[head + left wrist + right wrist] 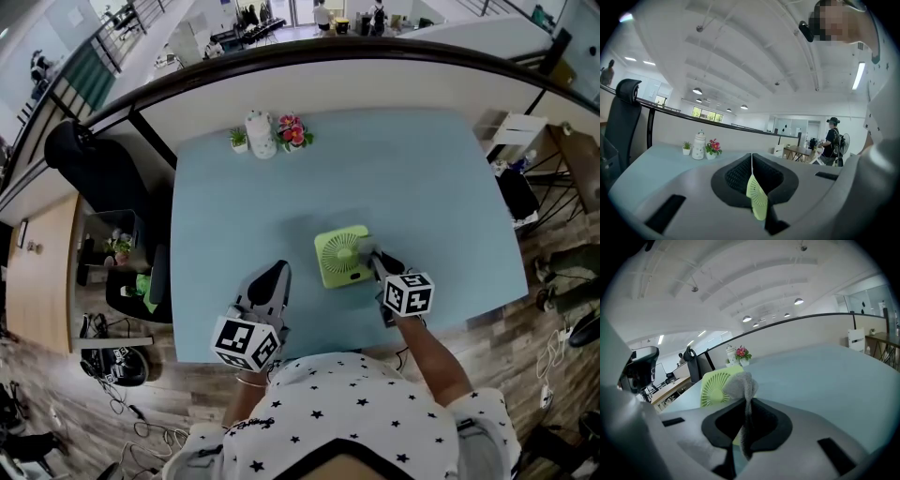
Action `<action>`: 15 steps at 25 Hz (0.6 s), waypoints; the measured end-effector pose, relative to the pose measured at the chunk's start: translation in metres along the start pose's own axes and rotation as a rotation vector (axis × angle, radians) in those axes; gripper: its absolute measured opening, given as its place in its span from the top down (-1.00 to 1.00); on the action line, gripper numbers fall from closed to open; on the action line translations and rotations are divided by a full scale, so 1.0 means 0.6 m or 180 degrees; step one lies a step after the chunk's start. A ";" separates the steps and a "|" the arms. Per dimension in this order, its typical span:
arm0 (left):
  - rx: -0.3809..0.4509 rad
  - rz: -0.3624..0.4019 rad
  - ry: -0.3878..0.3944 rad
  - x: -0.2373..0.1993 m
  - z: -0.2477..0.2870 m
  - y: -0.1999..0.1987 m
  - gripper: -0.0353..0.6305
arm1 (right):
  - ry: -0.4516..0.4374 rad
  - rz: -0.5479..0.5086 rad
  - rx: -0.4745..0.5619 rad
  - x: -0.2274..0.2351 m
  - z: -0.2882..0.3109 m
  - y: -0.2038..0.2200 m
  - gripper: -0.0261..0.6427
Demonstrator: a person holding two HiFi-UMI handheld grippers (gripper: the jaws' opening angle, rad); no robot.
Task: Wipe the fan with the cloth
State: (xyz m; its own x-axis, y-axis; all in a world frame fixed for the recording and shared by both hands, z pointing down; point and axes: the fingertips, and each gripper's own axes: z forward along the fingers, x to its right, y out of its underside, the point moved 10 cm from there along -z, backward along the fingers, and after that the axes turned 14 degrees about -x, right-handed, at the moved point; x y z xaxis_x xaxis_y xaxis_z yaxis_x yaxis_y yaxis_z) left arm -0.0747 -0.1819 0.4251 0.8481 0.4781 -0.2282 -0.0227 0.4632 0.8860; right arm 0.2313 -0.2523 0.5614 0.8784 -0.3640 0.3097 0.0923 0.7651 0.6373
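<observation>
- One light-green square desk fan stands on the pale-blue bench.
- One grey cloth touches it, clamped in the right gripper's fingers; only that gripper's view shows the clamp.
- Left gripper: fingers together, empty.

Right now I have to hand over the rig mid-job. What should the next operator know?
Left gripper: jaws together, holding nothing, off to the fan's left.
Right gripper: shut on the grey cloth, at the fan's right edge.
Green fan: on the blue table, towards its near side.
Done: cloth gripped and at the fan.
Left: wipe the fan. How much is already wiped cannot be told.
</observation>
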 end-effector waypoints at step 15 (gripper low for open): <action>0.0013 -0.0066 -0.0124 -0.005 -0.022 0.012 0.80 | -0.0669 -0.0417 -0.0027 -0.131 0.020 0.002 0.84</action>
State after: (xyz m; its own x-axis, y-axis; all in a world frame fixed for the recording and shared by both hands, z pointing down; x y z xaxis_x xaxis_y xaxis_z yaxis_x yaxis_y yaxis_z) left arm -0.0846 -0.1699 0.4270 0.8684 0.4390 -0.2307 -0.0029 0.4696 0.8829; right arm 0.1568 -0.2293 0.5465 0.7419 -0.5622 0.3654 0.2038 0.7083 0.6759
